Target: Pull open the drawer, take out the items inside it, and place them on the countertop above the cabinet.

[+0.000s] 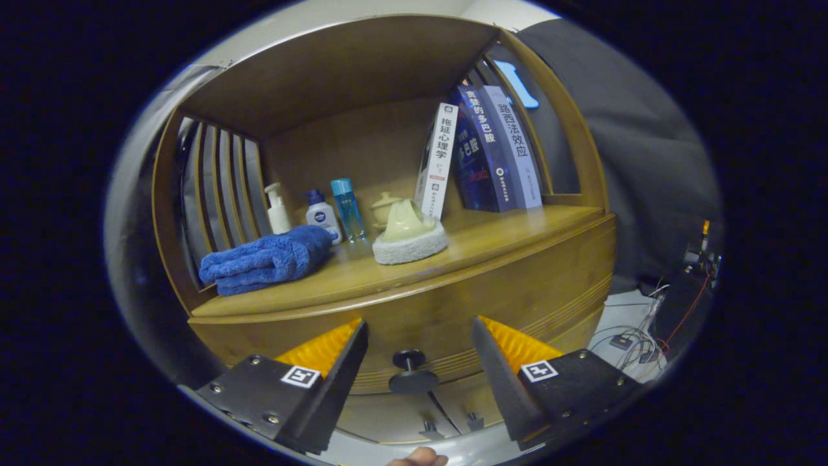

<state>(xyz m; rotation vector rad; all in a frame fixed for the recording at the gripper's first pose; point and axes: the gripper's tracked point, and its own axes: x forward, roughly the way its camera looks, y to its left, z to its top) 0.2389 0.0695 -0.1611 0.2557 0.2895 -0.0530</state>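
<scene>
The gripper (419, 336) sits right in front of a wooden cabinet (517, 285), fingers spread wide with nothing held between them, and the drawer knob (411, 370) — a dark round pull on a short stem — stands in the gap between the two fingertips, touching neither as far as the view shows. The drawer front (453, 310) looks flush with the cabinet body, so the drawer is shut and whatever is inside it is hidden. Below the knob a pair of smaller pulls (451, 424) sits on the cabinet doors lower down. Above the drawer is the countertop (491, 236), already fairly busy: a folded blue towel (266, 260) lies toward the left end, a white pump bottle (278, 210) stands behind it, then a small white bottle with a dark cap (321, 217) and a clear blue bottle (347, 208) just beside that. Near the middle a pale green scrubber with a white pad base (409, 238) rests on the countertop, with a cream lidded pot (384, 208) partly hidden behind it. Three books (482, 152) lean together toward the right end of the shelf. Off to the right of the cabinet, cables and small boxes (637, 336) lie on the floor — and a fingertip (420, 458) peeks in under the gripper.
</scene>
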